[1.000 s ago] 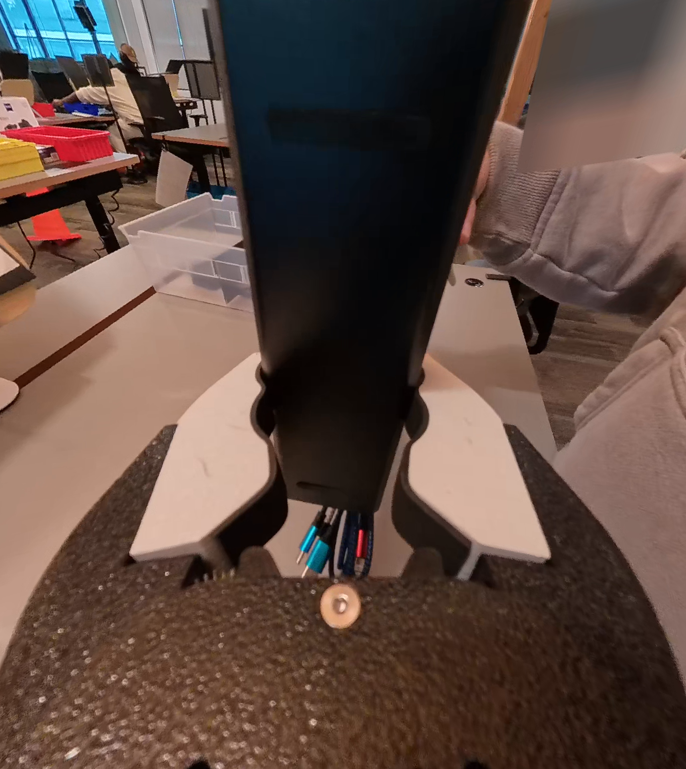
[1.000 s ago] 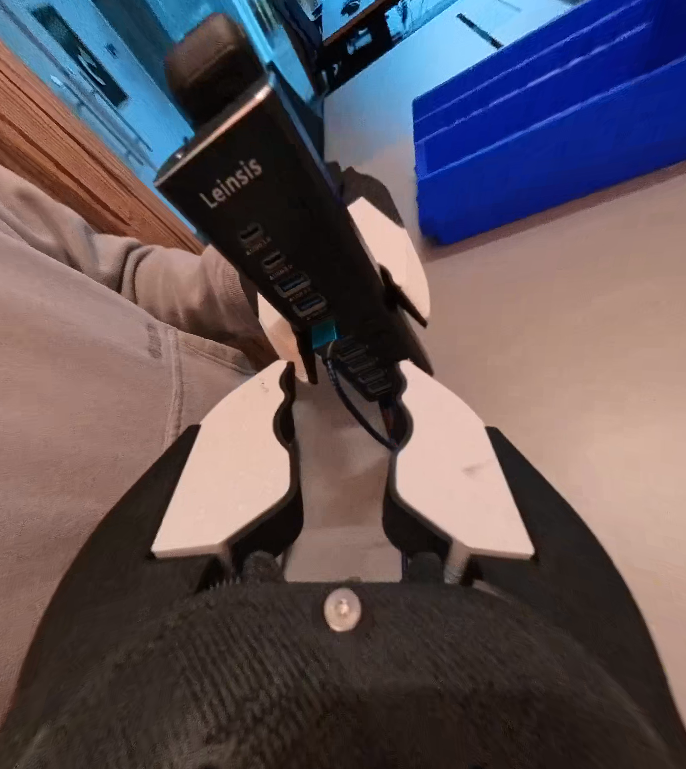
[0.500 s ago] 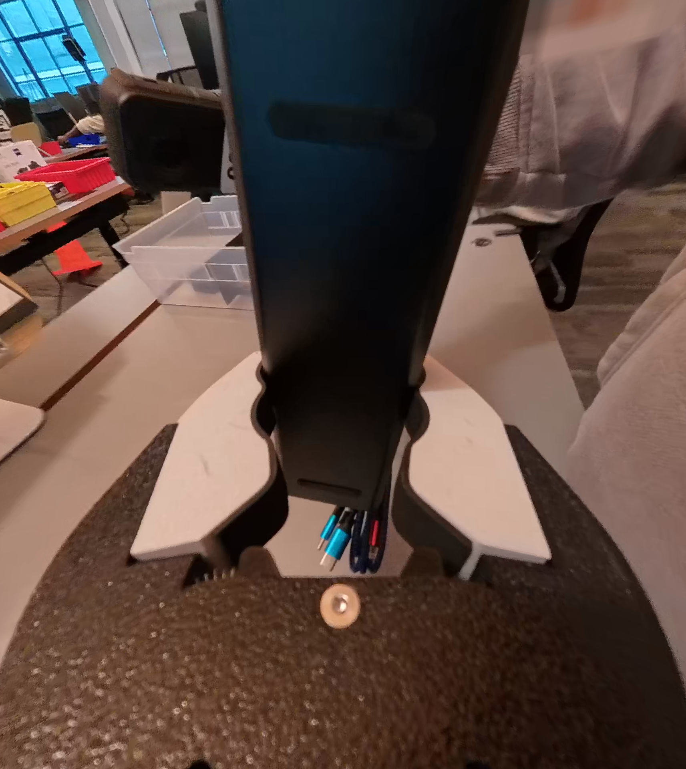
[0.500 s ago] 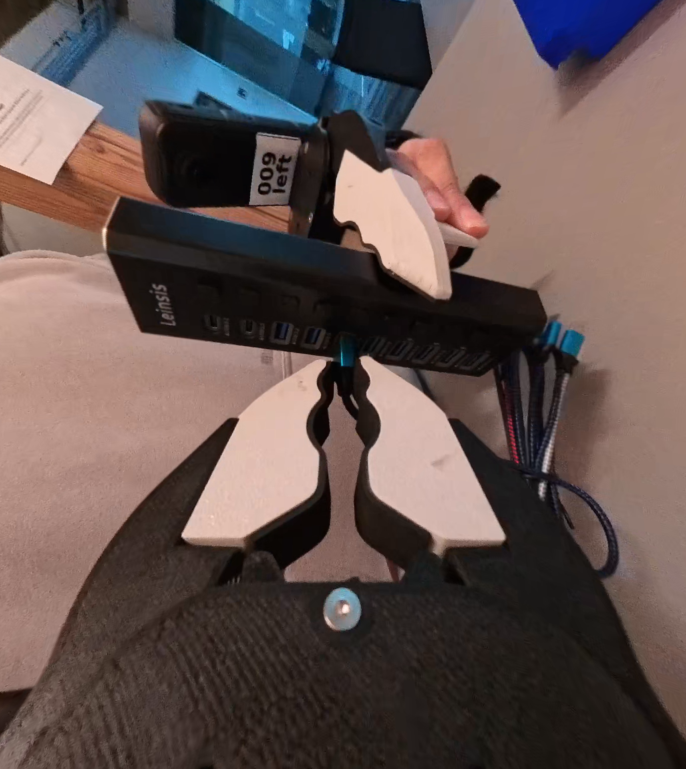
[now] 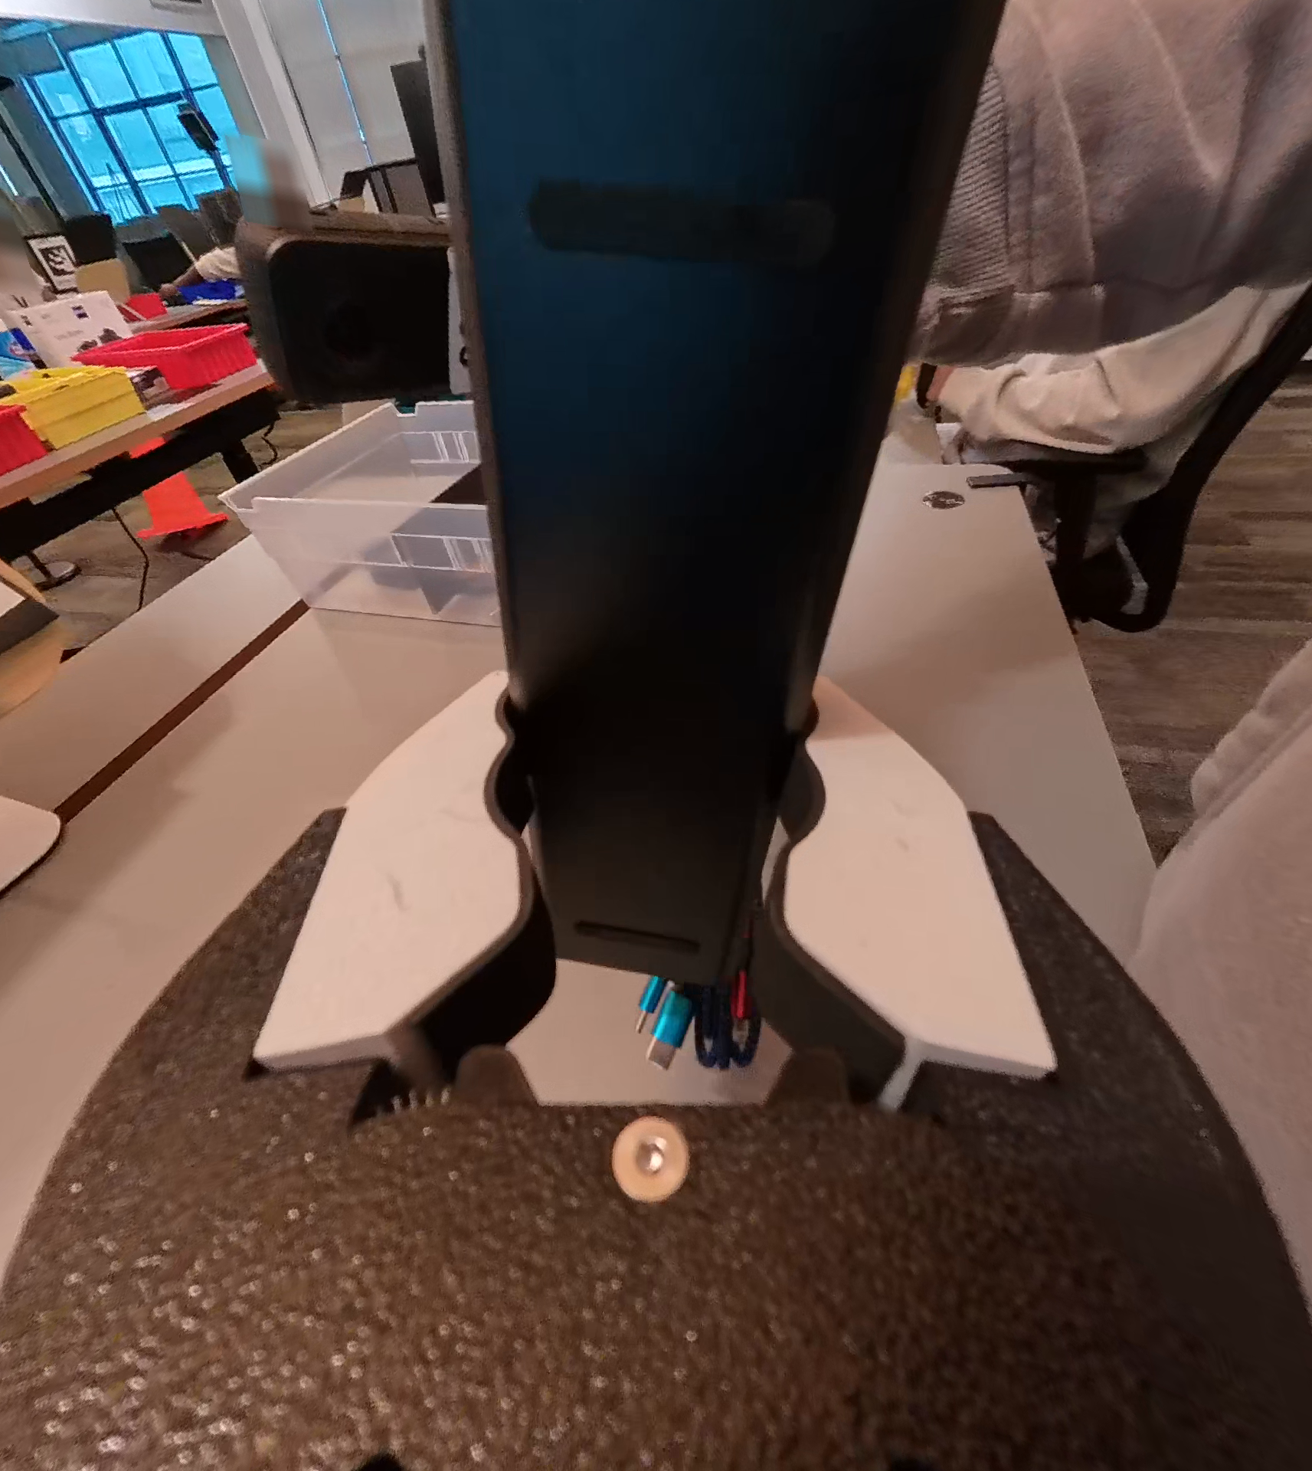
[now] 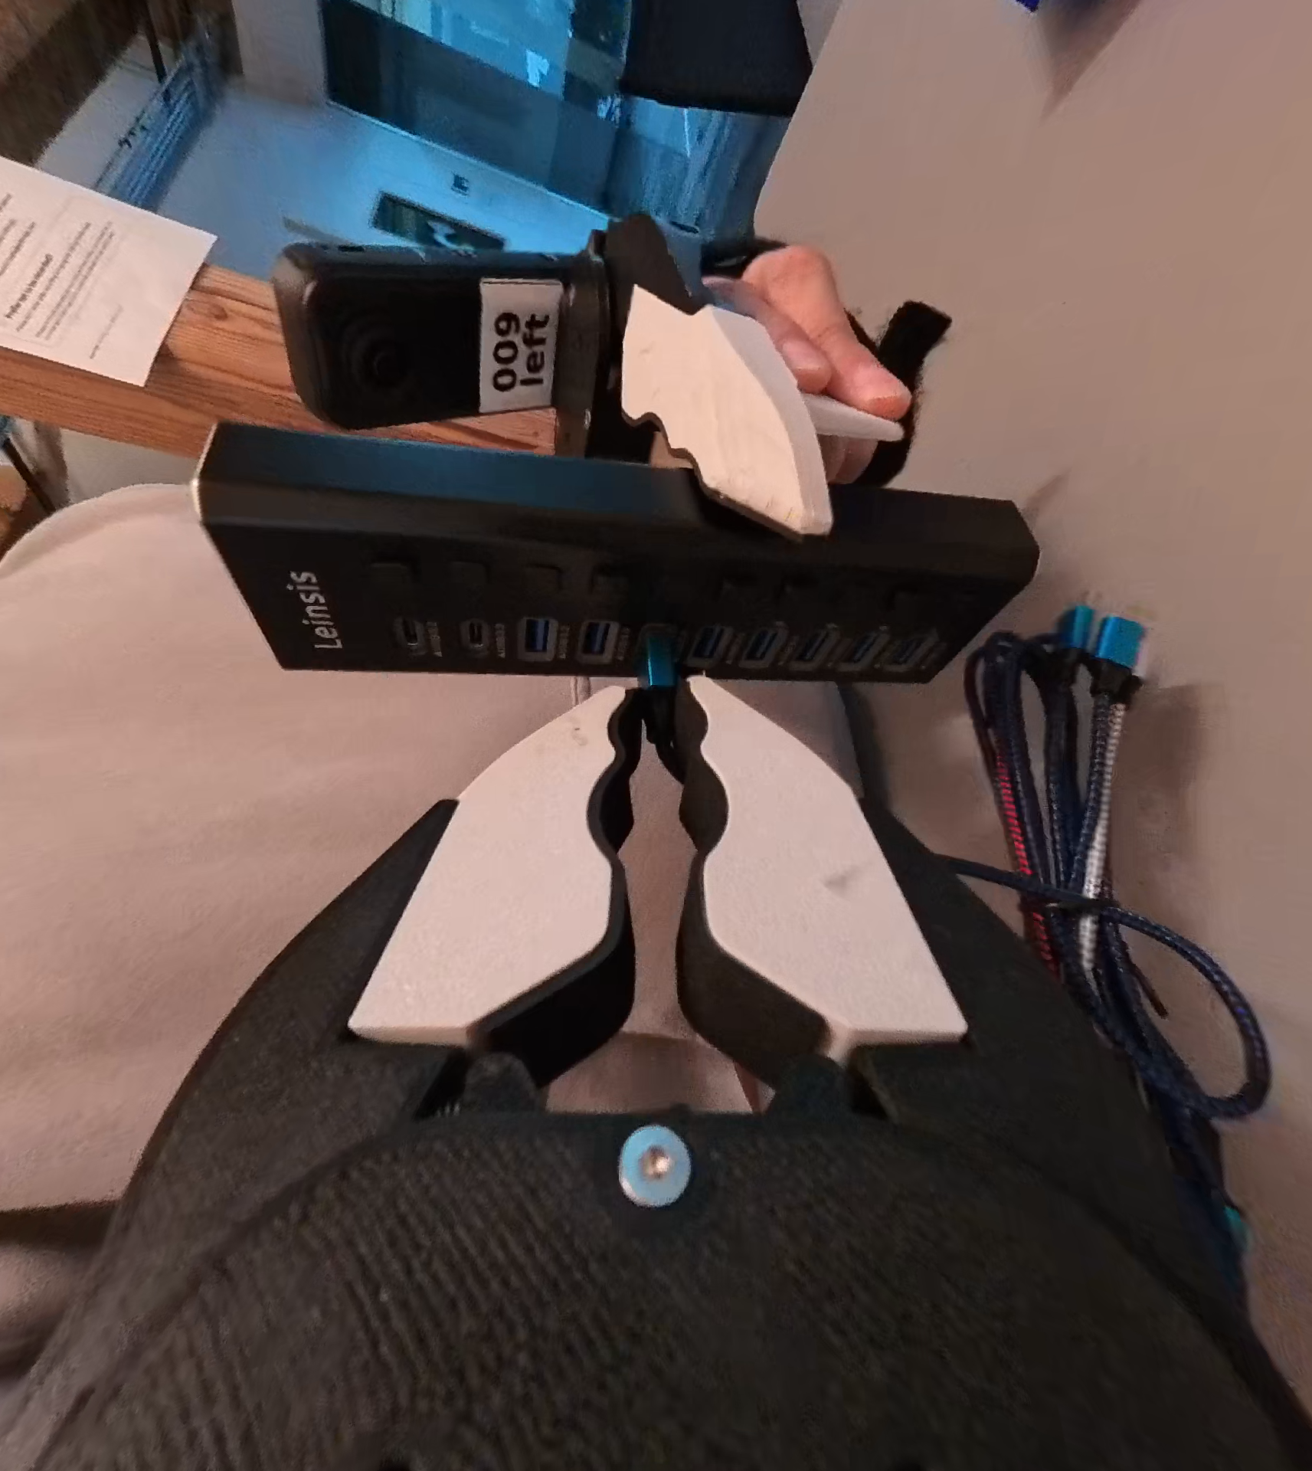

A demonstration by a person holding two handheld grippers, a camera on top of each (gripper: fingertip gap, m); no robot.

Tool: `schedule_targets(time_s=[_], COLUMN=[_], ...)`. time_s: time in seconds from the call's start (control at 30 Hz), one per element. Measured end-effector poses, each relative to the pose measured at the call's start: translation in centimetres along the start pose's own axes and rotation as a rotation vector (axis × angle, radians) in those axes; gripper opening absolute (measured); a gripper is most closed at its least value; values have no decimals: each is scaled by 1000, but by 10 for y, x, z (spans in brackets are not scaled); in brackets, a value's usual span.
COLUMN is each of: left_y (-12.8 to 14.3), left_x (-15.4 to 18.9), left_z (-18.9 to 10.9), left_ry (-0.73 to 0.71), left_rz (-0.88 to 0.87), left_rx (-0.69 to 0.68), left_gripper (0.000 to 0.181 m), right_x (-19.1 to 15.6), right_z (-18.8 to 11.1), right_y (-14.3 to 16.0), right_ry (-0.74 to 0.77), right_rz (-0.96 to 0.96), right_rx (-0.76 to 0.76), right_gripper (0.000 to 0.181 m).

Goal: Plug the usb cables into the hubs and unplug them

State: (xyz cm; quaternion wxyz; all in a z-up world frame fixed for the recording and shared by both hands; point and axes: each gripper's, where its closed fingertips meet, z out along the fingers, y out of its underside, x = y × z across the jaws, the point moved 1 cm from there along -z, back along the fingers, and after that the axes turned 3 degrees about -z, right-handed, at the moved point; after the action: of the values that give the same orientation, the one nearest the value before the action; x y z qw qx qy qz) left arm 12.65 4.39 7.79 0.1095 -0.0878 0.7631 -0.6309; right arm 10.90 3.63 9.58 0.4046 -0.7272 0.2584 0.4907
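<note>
My left gripper (image 5: pixel 656 716) is shut on a long black USB hub (image 5: pixel 676 477) and holds it lifted off the table; it also shows in the right wrist view (image 6: pixel 613 581), with the left gripper's white finger (image 6: pixel 724 422) on its top edge. My right gripper (image 6: pixel 656 700) is shut on a blue-ended USB plug (image 6: pixel 656 665) that sits in a port in the middle of the hub's row. A tied bundle of braided blue and red cables (image 6: pixel 1066 836) lies on the table to the right; it also shows under the hub in the left wrist view (image 5: pixel 704 1027).
A clear plastic bin (image 5: pixel 374 525) stands on the grey table (image 5: pixel 159 796) behind the hub. Red and yellow trays (image 5: pixel 40 406) sit on a far table. A person's grey sleeve (image 5: pixel 1114 199) and body are at the right. A sheet of paper (image 6: pixel 40 255) hangs on a wooden board.
My right gripper has swung round to face the hub's port side square on and has closed on the blue plug. The left gripper has kept hold of the hub and turned a little.
</note>
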Motion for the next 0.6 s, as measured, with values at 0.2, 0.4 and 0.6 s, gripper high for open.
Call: schedule_targets(time_s=[0.2, 0.4, 0.6], left_y=[-8, -11, -4], left_x=[2, 3, 5], left_z=[-1, -8, -7], left_ry=[25, 39, 49], left_rz=[36, 9, 27], left_rx=[32, 66, 30], left_gripper=[61, 62, 62], right_x=[-3, -8, -3], right_z=[-2, 5, 10], right_y=[0, -4, -1], right_ry=[-49, -100, -56], right_rz=[8, 97, 143], right_rx=[90, 246, 187], right_gripper=[8, 7, 8])
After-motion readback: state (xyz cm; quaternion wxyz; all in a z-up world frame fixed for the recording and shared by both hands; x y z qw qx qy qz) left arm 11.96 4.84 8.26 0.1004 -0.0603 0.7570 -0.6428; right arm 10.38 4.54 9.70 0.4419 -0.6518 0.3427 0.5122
